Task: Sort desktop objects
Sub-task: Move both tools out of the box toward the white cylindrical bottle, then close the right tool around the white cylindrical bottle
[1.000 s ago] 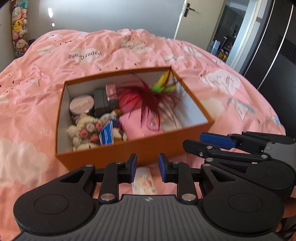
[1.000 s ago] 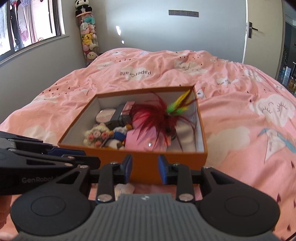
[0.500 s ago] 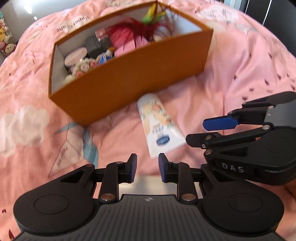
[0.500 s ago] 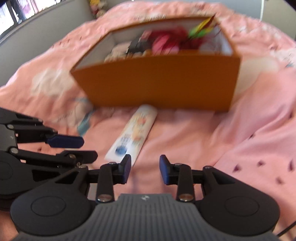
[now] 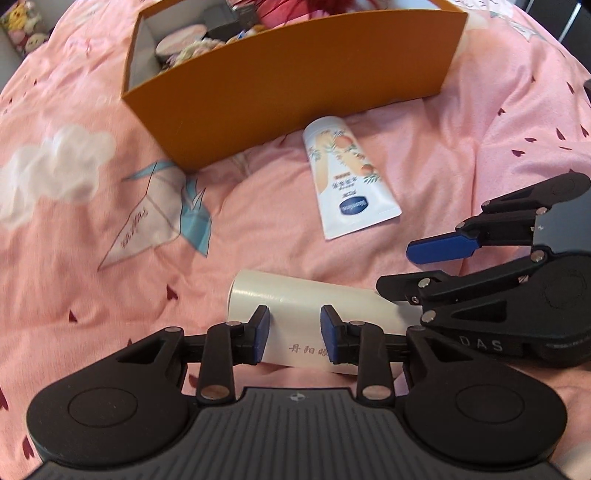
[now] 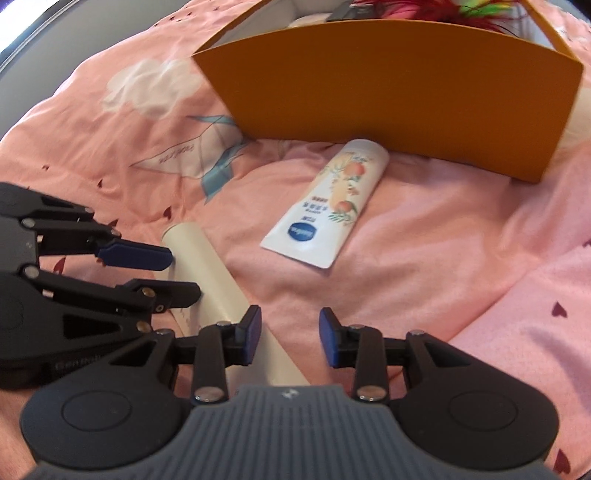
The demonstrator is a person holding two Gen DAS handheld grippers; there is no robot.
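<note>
A cream cylinder-shaped case [image 5: 295, 299] with printed characters lies on the pink bedcover. My left gripper [image 5: 295, 332] hovers just over it. Its jaws are opening, both pads stand above the case and neither presses on it. My right gripper [image 5: 410, 269] comes in from the right, open, with its lower finger at the case's right end. In the right wrist view the case [image 6: 207, 266] runs under the left finger of my right gripper [image 6: 291, 338], and my left gripper [image 6: 166, 273] is at its far end. A white hand-cream tube [image 5: 347, 177] [image 6: 328, 206] lies in front of the orange box [image 5: 288, 81] [image 6: 388, 92].
The orange box holds a round tin [image 5: 181, 35], small dark boxes and red and green feathers [image 6: 443, 7]. The pink bedcover [image 5: 92, 206] is soft and creased, with cloud and paper-crane prints. Plush toys [image 5: 22, 22] stand at the far left wall.
Both grippers have dropped toward the bed and tipped downward. The box has slid up in both views, the cream case has come into view under the fingers, and both pairs of jaws stand wider.
</note>
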